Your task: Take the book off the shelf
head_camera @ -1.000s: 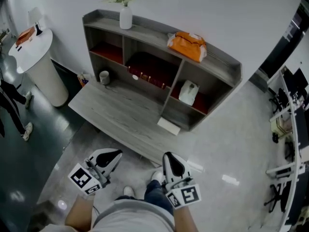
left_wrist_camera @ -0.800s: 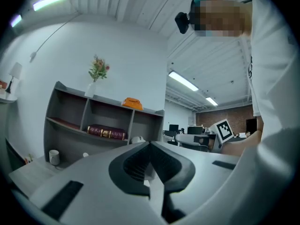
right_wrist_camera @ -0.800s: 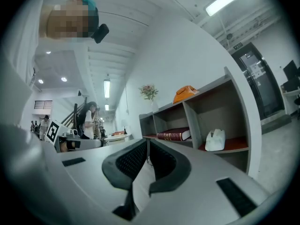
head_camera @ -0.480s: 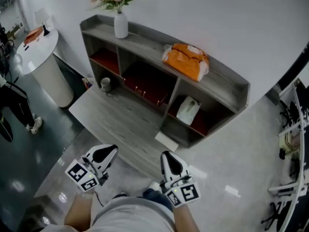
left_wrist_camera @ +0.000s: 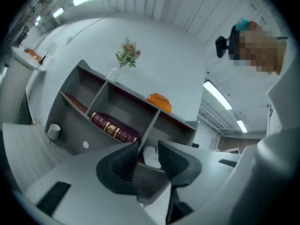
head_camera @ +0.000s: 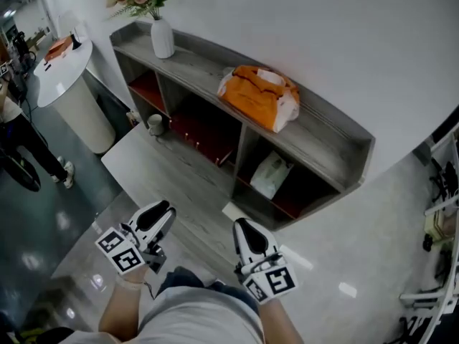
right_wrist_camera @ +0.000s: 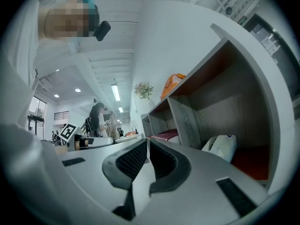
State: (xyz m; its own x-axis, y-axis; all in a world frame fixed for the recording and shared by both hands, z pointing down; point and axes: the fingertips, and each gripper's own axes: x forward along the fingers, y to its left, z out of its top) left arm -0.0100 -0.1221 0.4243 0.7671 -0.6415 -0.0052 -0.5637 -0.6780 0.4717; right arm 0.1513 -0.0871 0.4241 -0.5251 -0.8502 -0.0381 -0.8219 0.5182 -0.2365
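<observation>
The left gripper [left_wrist_camera: 148, 150] is seen with its jaws opening, nothing caught between them, while the right gripper [right_wrist_camera: 146, 143] is held with jaws together, empty. The maroon book [left_wrist_camera: 114, 127] is found lying in the middle compartment of the shelf [head_camera: 323, 131], at twelve o'clock, well apart from both.

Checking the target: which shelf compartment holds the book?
The middle compartment: the maroon book lies flat there. The right one holds a white bag; the left shows no book.

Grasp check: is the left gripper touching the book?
Apart. The left gripper view shows the book lying in the shelf far beyond the left gripper, whose opening jaws hold nothing.
</observation>
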